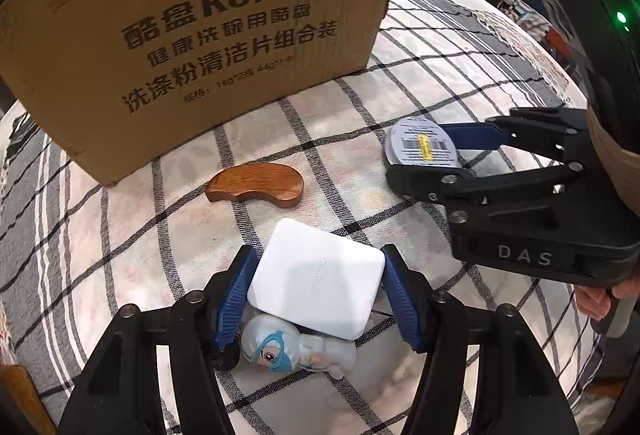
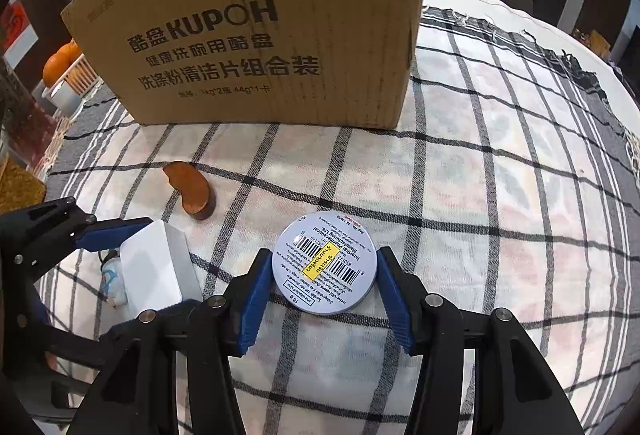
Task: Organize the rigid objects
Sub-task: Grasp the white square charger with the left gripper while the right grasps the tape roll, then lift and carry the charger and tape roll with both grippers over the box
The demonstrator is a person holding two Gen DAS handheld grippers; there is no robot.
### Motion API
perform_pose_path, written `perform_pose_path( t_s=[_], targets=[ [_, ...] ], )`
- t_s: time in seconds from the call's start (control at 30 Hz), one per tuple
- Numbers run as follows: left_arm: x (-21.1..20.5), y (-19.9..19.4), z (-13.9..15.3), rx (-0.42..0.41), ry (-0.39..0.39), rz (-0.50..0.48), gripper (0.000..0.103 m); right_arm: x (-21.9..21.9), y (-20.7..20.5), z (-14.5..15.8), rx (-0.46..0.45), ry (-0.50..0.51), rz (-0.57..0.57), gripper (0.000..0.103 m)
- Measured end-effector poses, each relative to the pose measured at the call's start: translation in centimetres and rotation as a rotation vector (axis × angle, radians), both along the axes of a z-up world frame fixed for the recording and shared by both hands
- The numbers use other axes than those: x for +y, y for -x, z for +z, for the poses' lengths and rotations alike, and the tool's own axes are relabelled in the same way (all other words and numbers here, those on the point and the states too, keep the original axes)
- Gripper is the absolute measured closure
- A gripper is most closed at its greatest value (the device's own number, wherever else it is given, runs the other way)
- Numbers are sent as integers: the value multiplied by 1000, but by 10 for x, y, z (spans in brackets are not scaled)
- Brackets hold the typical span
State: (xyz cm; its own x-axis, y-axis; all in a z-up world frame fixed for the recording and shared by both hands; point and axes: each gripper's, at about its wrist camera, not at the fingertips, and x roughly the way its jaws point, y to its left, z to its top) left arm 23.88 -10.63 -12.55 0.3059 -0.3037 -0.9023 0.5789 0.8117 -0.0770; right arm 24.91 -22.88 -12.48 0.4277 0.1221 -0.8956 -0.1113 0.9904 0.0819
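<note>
My left gripper [image 1: 318, 285] is shut on a white square box [image 1: 316, 277], held above the checked cloth; it also shows in the right wrist view [image 2: 150, 269]. A small white astronaut figure [image 1: 296, 349] lies under the box. My right gripper [image 2: 324, 281] is shut on a round silver tin [image 2: 324, 263] with a barcode and yellow label, also seen in the left wrist view [image 1: 422, 143]. A brown wooden kidney-shaped piece [image 1: 256, 183] lies on the cloth between the grippers and the cardboard box [image 1: 180, 35].
The tall cardboard box [image 2: 260, 35] stands at the back of the table, its printed side facing me. The checked tablecloth [image 2: 480, 195] covers a round table. Oranges in a white basket [image 2: 64, 65] sit beyond the left edge.
</note>
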Motion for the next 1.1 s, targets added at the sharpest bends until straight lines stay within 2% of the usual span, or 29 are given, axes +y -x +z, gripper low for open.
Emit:
perform_pose_path(
  t_s=[0.47,0.87,1.1],
  targets=[
    [14,7,31,-95,5,141,41,-3,10,25,-51,3,-40,50],
    [37,14,70,-177,88,242,41,8,21,64,-134,-2,-48,50],
    [52,18,98,-257,100,293,41,17,25,89,-193,5,-41,50]
  ],
)
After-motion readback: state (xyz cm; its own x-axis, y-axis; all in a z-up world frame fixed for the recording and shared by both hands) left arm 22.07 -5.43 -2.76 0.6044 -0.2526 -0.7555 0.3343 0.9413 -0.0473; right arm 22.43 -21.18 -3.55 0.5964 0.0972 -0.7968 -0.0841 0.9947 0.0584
